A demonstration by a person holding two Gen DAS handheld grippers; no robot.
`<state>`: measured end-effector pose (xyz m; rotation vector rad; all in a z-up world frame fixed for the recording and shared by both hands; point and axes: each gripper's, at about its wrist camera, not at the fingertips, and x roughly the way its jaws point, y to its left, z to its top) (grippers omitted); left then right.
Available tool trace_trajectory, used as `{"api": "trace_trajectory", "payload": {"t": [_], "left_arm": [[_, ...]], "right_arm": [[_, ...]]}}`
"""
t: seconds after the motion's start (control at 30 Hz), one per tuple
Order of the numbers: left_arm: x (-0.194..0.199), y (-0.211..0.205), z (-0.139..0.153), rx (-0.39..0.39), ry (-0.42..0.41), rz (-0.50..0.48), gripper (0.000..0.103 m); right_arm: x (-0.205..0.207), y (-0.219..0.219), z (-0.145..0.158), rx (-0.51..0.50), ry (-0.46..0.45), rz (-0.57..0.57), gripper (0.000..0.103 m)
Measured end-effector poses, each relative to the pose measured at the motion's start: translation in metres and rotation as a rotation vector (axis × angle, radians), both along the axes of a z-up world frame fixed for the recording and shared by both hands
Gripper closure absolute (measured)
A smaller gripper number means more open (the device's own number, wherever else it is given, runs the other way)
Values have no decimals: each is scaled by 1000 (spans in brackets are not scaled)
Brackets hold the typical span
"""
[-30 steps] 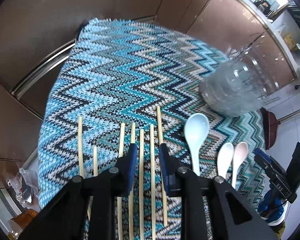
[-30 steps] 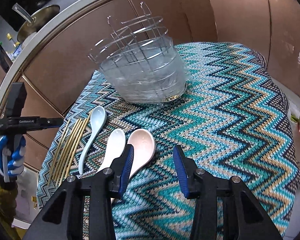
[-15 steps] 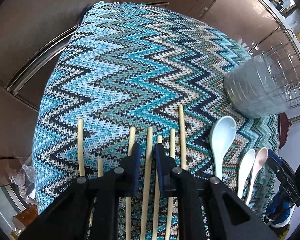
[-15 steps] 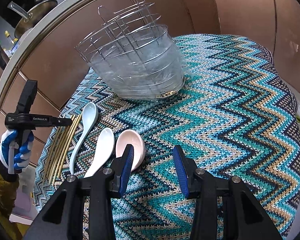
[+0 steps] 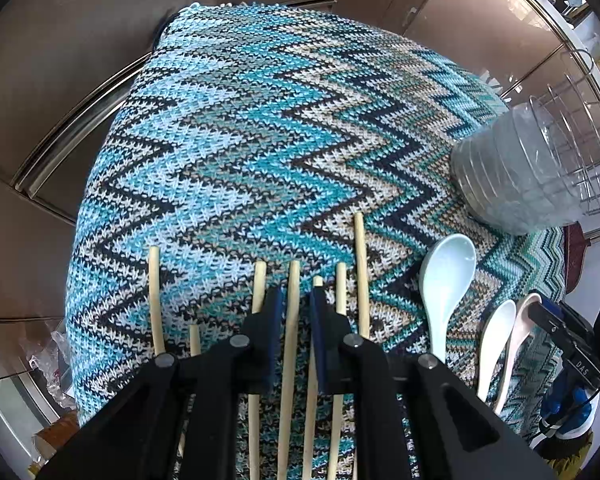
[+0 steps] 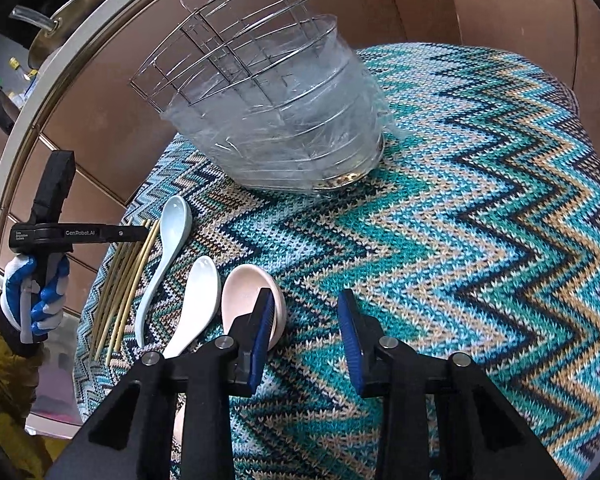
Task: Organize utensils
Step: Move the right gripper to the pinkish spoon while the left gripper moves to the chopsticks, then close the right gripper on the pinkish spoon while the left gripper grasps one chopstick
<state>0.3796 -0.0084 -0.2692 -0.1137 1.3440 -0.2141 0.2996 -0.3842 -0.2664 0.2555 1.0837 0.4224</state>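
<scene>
Several pale wooden chopsticks (image 5: pixel 293 280) lie side by side on the zigzag cloth (image 5: pixel 260 140). My left gripper (image 5: pixel 296 312) points steeply down, its jaws narrowed on two of them. Right of the sticks lie a light blue spoon (image 5: pixel 446 272), a white spoon (image 5: pixel 496 328) and a pink spoon (image 5: pixel 520 328). My right gripper (image 6: pixel 306 320) is closing; its left finger overlaps the pink spoon's bowl (image 6: pixel 244 296), and mostly bare cloth lies between the jaws. The wire utensil holder (image 6: pixel 280 128), wrapped in clear plastic, stands behind the spoons.
Brown cabinet fronts (image 6: pixel 420 0) surround the cloth-covered table. A blue-and-white gloved hand (image 6: pixel 32 292) holds the left gripper (image 6: pixel 80 234) at the table's left edge. A metal pan (image 6: pixel 72 12) sits on the counter behind. Open cloth (image 6: pixel 480 220) spreads to the right.
The left gripper sank onto the chopsticks and its jaws narrowed around two of them. The right gripper drifted toward the pink spoon, its jaws drawing closer together.
</scene>
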Motion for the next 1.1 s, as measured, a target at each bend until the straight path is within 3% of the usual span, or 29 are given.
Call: {"api": "trace_trajectory", "payload": {"t": [0.2,0.33,0.67,0.87,1.1], "left_arm": [[0,3,0,4,3,1,90],[1,2,-1,25,3,-5,91],[-2,-5,-3,64,3,5,95],[-10,-2,4,31,-22,32,98],[-44,7,41,5,-125,22,98]], "right_arm": [[1,9,2,-18,-6,48,72],[4,14,-1,-31,-4,70,82],[7,17,-5,-28,-6,110,94],[-6,20,8,-61,-47,100,95],[-43,17,45,-103,-123,49,96]]}}
